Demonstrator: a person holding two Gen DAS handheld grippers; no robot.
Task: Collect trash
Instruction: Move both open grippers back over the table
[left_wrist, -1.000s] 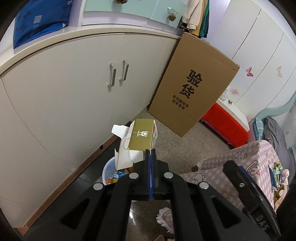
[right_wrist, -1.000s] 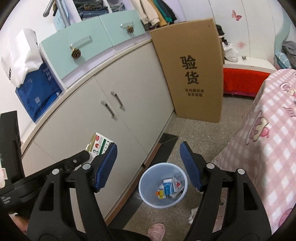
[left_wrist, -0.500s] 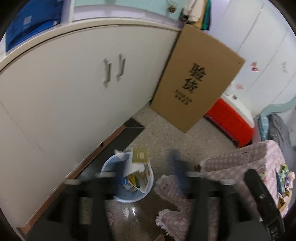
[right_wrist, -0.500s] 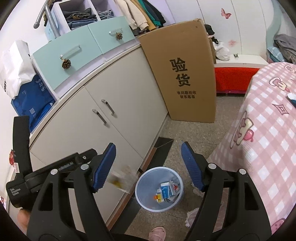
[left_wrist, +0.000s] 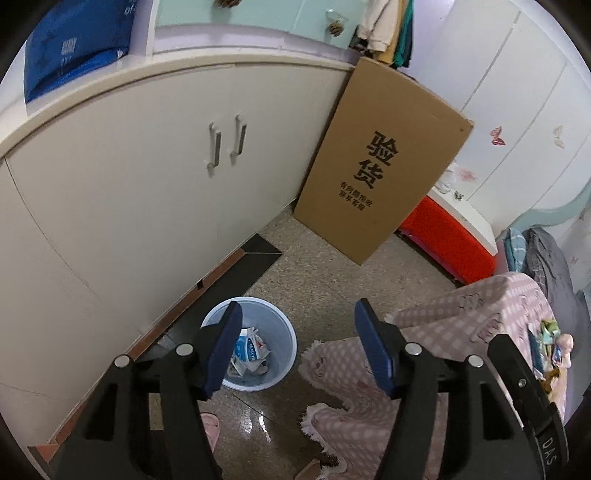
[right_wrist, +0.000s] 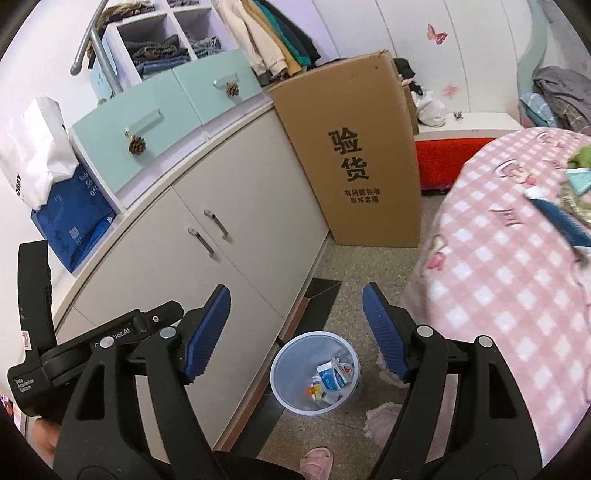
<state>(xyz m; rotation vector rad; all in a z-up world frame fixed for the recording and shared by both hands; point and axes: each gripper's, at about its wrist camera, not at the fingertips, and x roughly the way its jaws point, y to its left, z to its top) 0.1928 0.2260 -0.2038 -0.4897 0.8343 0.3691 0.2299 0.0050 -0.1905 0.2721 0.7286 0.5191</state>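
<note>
Both claws up over the floor next to the cabinet, both released. Left gripper (left_wrist: 298, 325): blue pads spread wide, nothing between them. Right gripper (right_wrist: 296, 310): same, jaws apart and empty. From the right wrist view the left gripper's black body (right_wrist: 92, 343) sits just to the left of the right one, close beside it.

Bin (left_wrist: 286, 332) is a pale blue round bucket on the speckled floor, just off the cabinet (left_wrist: 147, 177) base, next to the dark strip of flooring. It lies below the left claw, nearer its left pad. Trash (left_wrist: 251, 350) is inside the bin: crumpled white and blue packets at the bottom, plus some small orange and yellow bits visible from the right view (right_wrist: 330, 380). None of it reaches the rim.

Pink checked cloth (left_wrist: 480, 332) hangs over the table to the right, fringed edge close to the bin but not touching. Tall cardboard box (right_wrist: 354, 155) leans against the far end of the cabinet, well apart from the bin. Pink slipper (right_wrist: 317, 461) on the floor near the camera side of the bin
</note>
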